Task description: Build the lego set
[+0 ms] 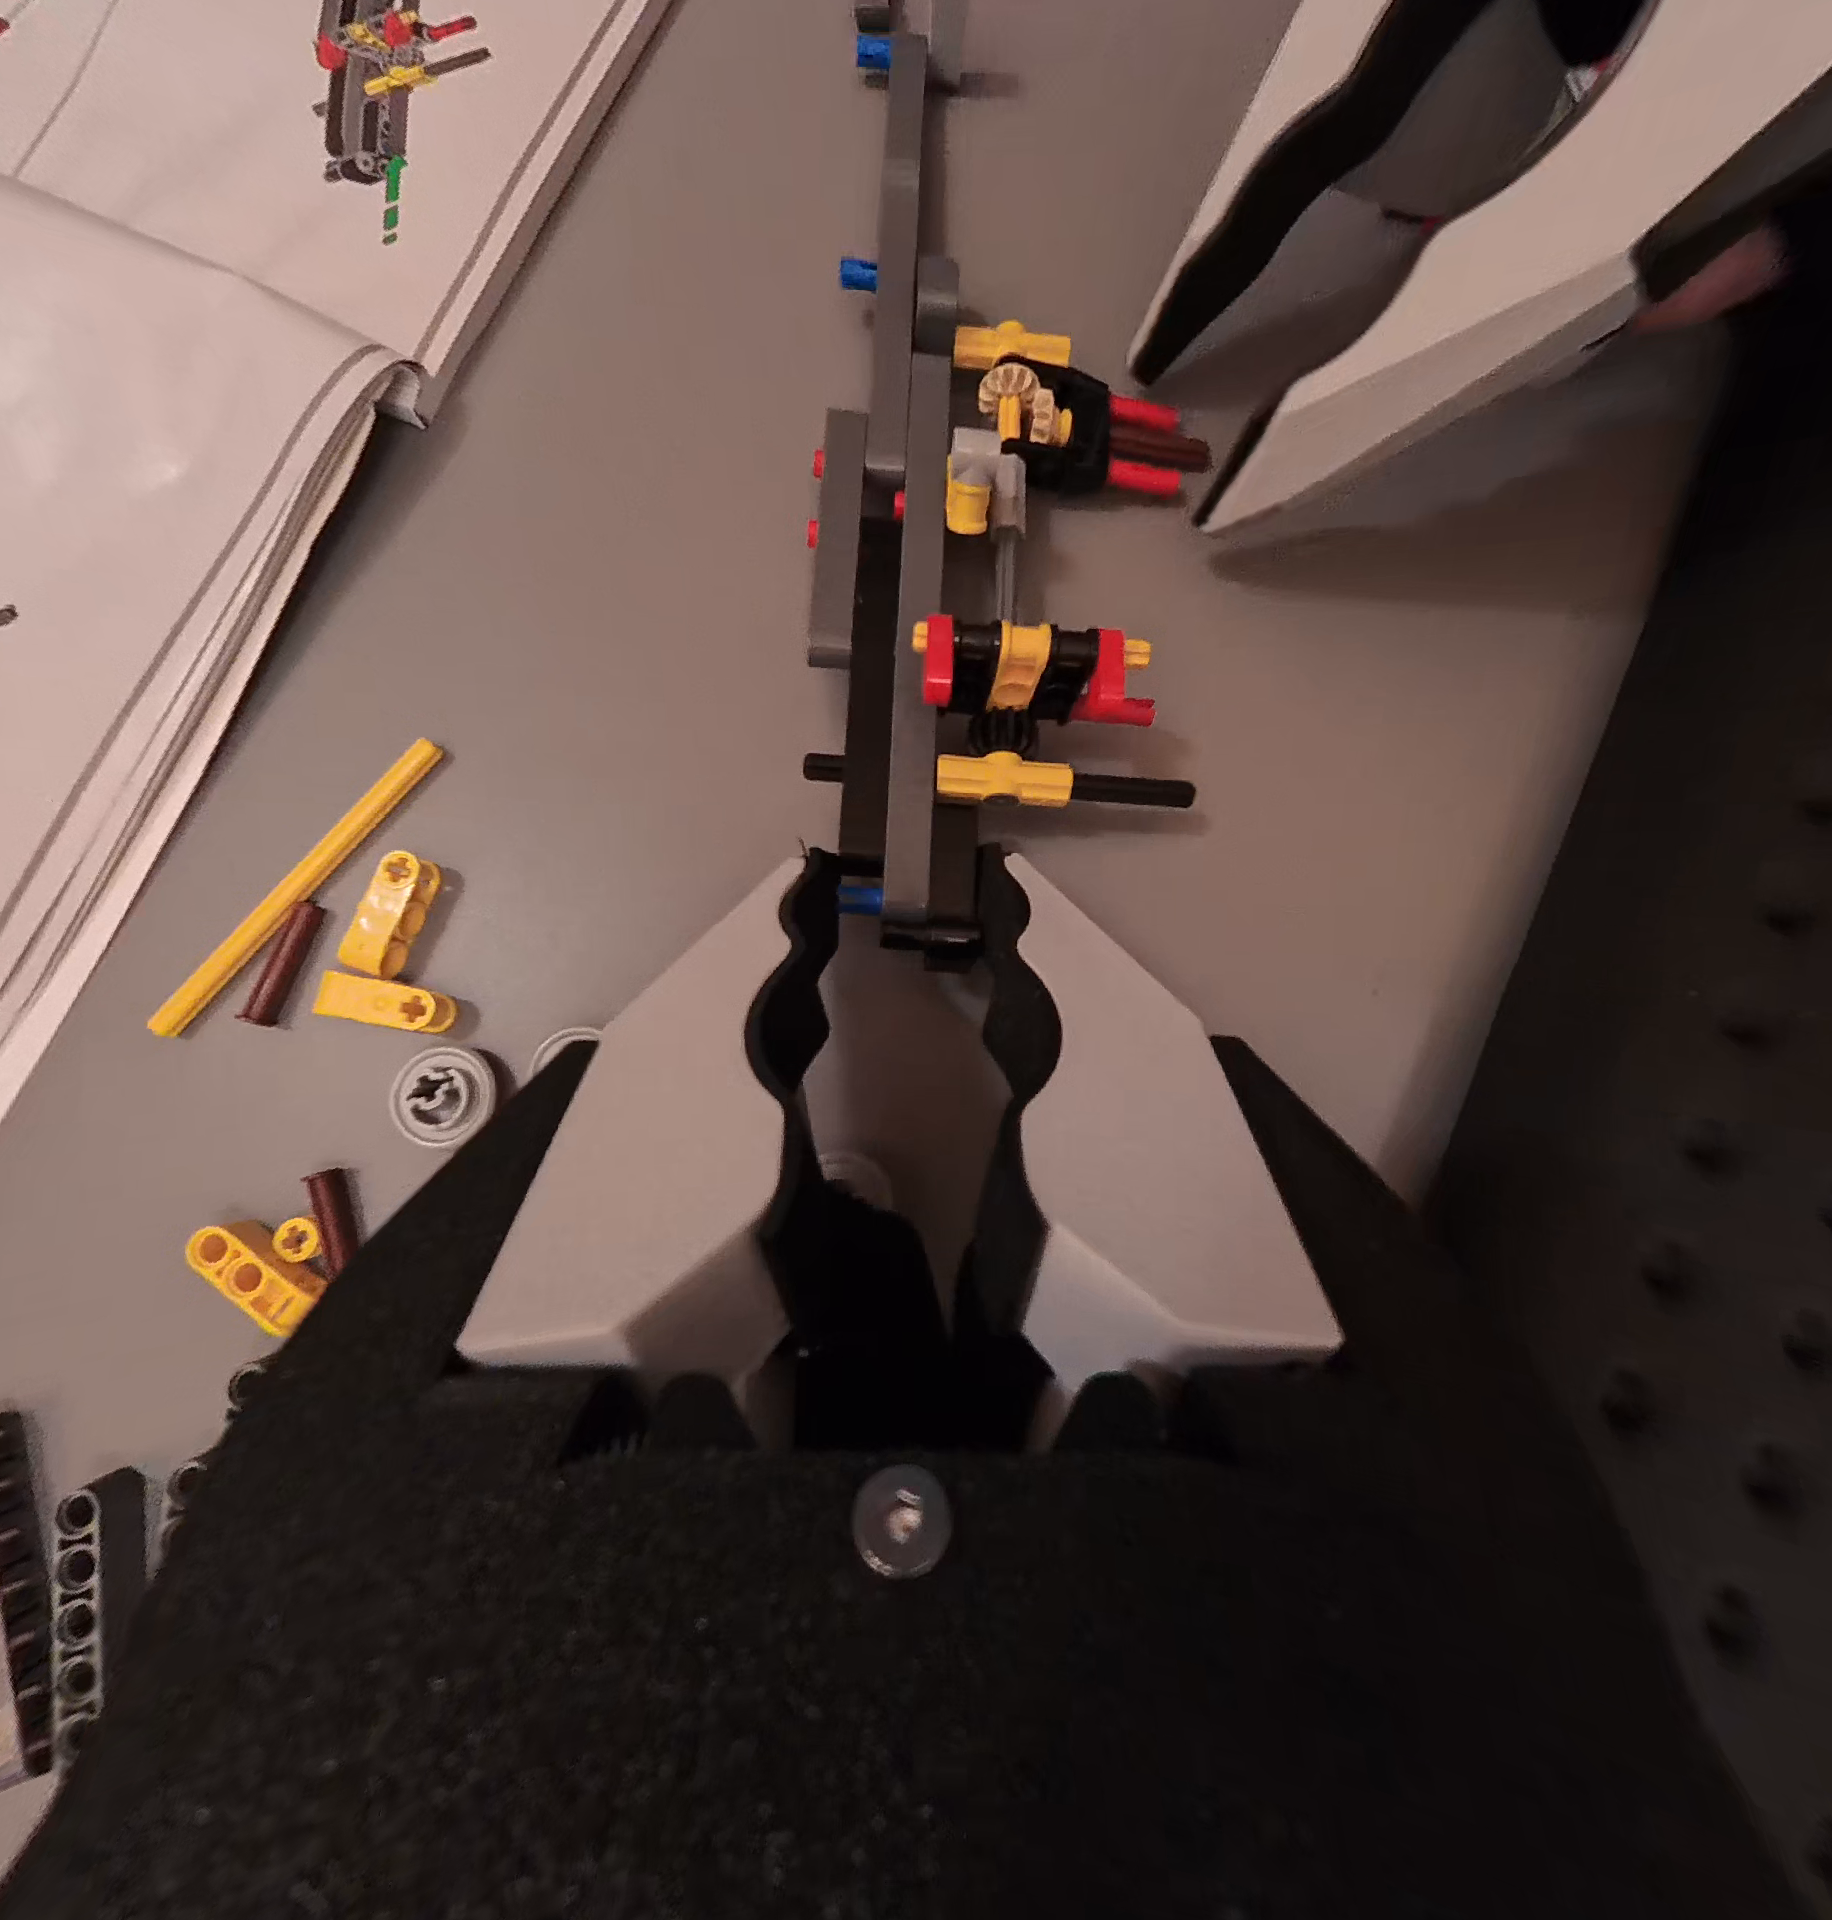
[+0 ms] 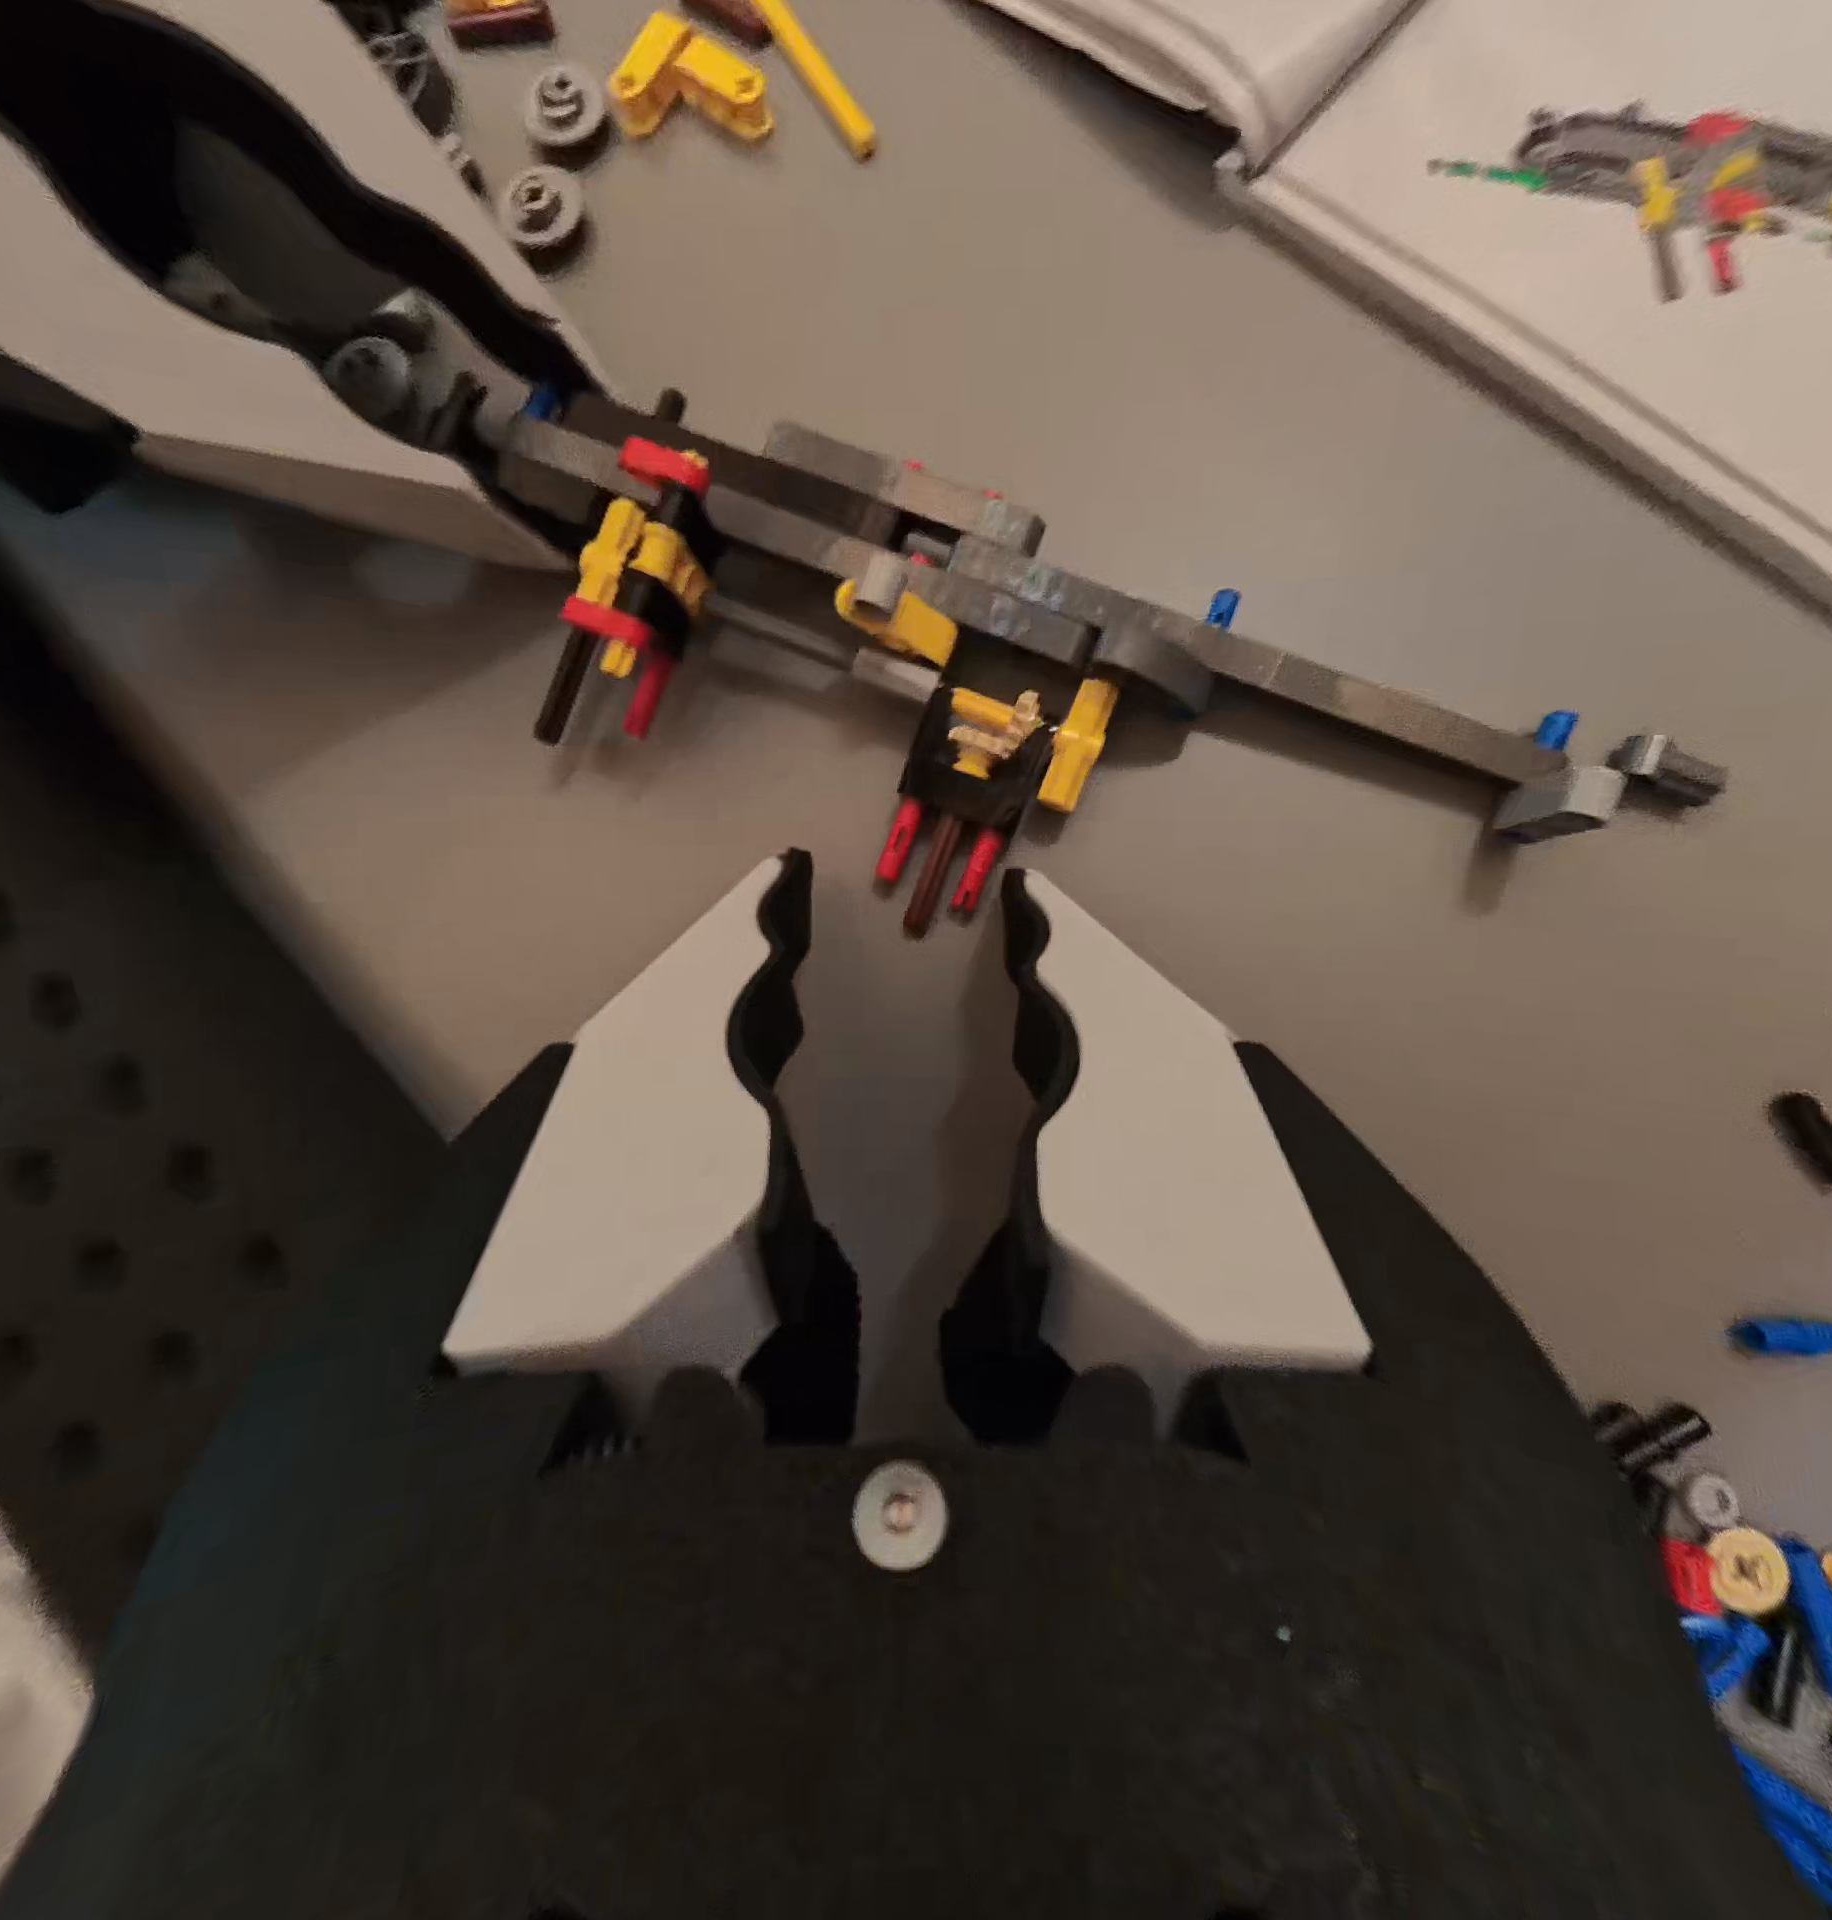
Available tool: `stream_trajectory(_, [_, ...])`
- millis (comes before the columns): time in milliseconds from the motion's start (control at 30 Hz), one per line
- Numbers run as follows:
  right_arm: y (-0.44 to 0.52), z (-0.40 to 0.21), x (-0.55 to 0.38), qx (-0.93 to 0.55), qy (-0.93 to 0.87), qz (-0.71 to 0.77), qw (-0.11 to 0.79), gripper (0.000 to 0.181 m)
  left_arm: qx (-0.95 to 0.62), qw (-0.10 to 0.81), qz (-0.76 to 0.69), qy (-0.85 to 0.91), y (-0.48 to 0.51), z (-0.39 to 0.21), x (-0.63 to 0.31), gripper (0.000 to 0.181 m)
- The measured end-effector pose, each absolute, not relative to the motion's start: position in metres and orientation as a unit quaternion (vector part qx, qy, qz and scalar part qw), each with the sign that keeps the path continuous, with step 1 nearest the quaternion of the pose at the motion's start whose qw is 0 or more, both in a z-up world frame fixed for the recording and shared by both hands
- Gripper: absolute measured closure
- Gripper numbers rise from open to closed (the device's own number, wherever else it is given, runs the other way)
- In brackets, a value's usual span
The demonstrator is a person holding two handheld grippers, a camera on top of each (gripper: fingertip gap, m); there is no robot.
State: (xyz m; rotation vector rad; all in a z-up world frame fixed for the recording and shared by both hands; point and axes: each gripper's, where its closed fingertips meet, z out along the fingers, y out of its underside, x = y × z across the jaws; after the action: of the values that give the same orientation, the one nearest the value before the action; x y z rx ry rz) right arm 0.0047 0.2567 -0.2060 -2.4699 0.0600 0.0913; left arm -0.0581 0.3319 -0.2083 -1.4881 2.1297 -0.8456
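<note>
A smooth grey table [image 1: 631, 540] carries everything. The long grey-and-black lego assembly [image 1: 896, 436] lies along it. An open instruction booklet [image 1: 195, 343] rests at one side. Beside it lie a yellow axle [image 1: 294, 888], yellow connectors [image 1: 387, 914], brown pins [image 1: 280, 961] and a grey round piece [image 1: 442, 1096]. A dark studded mat [image 1: 1722, 1247] borders the table. Loose blue pins [image 2: 1790, 1335] and a pile of small parts [image 2: 1774, 1621] lie elsewhere.

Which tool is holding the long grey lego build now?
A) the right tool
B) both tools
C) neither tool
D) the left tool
D: the left tool is closed on one end of the lego build, while the right tool is open, just short of it.
</note>
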Motion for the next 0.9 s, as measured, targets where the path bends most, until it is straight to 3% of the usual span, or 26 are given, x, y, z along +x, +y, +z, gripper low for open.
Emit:
stream_trajectory(167, [0.259, -0.212, 0.012, -0.939, 0.051, -0.045, 0.339, 0.152, -0.530, 0.204, -0.299, 0.767, 0.331, -0.209, -0.059, 0.156])
stream_trajectory(267, [0.259, -0.211, 0.010, -0.940, 0.057, -0.037, 0.336, 0.162, -0.522, 0.214, -0.285, 0.775, 0.332, -0.212, -0.060, 0.157])
stream_trajectory(533, [0.268, -0.186, 0.015, -0.928, 0.070, -0.005, 0.367, 0.163, -0.512, 0.218, -0.283, 0.781, 0.330, -0.212, -0.061, 0.156])
stream_trajectory(567, [0.271, -0.183, 0.016, -0.927, 0.061, -0.020, 0.370, 0.174, -0.511, 0.214, -0.286, 0.782, 0.328, -0.212, -0.061, 0.156])
stream_trajectory(733, [0.283, -0.194, 0.027, -0.934, 0.027, -0.070, 0.351, 0.171, -0.514, 0.204, -0.294, 0.780, 0.323, -0.212, -0.060, 0.156])
stream_trajectory(833, [0.273, -0.173, 0.020, -0.924, 0.022, -0.036, 0.380, 0.164, -0.522, 0.196, -0.300, 0.774, 0.323, -0.212, -0.060, 0.156])
stream_trajectory(900, [0.253, -0.181, 0.015, -0.939, 0.027, -0.020, 0.341, 0.154, -0.525, 0.194, -0.302, 0.772, 0.323, -0.212, -0.060, 0.156])
